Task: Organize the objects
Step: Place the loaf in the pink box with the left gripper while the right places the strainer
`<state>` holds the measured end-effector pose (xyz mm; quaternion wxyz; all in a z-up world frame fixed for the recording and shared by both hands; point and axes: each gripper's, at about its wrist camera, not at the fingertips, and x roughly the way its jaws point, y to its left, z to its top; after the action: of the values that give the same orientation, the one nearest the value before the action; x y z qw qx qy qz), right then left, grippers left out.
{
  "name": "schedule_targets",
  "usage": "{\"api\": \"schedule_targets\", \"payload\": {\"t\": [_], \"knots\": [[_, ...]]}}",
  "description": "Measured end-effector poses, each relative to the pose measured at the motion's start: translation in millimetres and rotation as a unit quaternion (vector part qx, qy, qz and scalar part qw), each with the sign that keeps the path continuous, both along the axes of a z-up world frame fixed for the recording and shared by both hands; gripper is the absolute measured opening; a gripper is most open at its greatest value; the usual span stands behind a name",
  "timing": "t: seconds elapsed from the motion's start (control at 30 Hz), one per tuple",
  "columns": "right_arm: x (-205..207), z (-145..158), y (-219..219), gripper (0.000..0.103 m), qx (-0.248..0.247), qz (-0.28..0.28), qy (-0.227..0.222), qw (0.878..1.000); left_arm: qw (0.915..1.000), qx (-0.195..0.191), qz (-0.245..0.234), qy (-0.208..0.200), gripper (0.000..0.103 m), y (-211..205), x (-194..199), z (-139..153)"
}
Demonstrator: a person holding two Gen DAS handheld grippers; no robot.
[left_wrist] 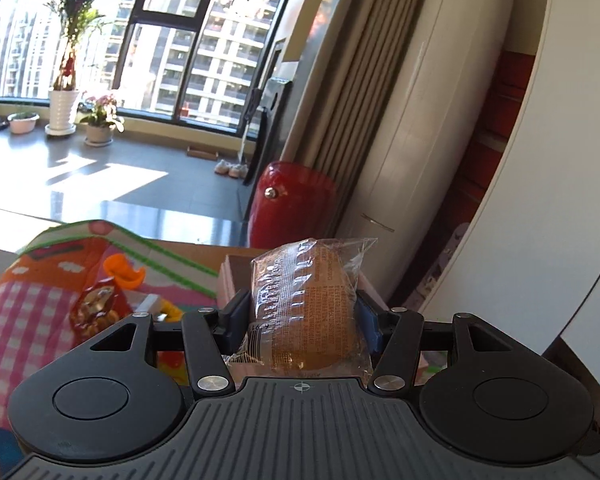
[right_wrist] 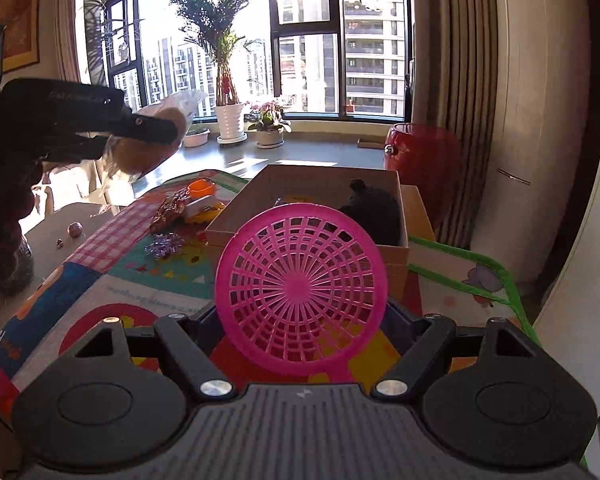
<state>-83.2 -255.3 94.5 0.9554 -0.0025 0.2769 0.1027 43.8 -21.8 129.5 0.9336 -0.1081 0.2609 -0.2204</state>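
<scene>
Above the play mat (right_wrist: 148, 276), your left gripper (left_wrist: 300, 320) pinches the wrapped bun (left_wrist: 308, 308); right gripper (right_wrist: 300, 320) clamps the pink basket (right_wrist: 300, 292) before the cardboard box (right_wrist: 312, 216). Risk: slick wrapper slipping, or basket clipping the box wall.

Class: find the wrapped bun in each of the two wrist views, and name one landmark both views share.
Left wrist: the bun sits at centre, low, clamped in the left gripper.
Right wrist: the bun is upper left, held in the air by the same gripper.
Shared landmark: the red stool by the curtain.
</scene>
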Motion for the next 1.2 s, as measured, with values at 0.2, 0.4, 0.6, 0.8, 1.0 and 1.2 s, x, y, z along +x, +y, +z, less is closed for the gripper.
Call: {"api": "schedule_targets", "payload": {"t": [0.2, 0.4, 0.6, 0.8, 1.0, 1.2], "knots": [[2, -3, 0, 0.081, 0.0, -0.006, 0.001, 1.0, 0.9966, 0.053, -0.053, 0.034, 0.06, -54, 55, -42], [9, -10, -6, 0.081, -0.003, -0.022, 0.01, 1.0, 0.9971, 0.075, -0.01, 0.005, 0.059, -47, 62, -70], [25, -10, -8, 0.081, -0.002, -0.035, 0.023, 0.999, 0.9999, 0.007, 0.008, -0.001, 0.059, 2, 45, -62], [64, 38, -4, 0.081, 0.031, -0.021, -0.03, 0.999, 0.9998, 0.007, -0.008, 0.017, 0.059, 28, 8, -79], [147, 65, 15, 0.085, 0.033, -0.028, -0.039, 0.998, 0.9988, 0.016, -0.012, 0.044, 0.059, 44, -16, -92], [185, 42, 14, 0.103, 0.037, -0.046, 0.024, 0.998, 0.9981, 0.017, 0.017, 0.057, 0.059, 75, -38, -107]]}}
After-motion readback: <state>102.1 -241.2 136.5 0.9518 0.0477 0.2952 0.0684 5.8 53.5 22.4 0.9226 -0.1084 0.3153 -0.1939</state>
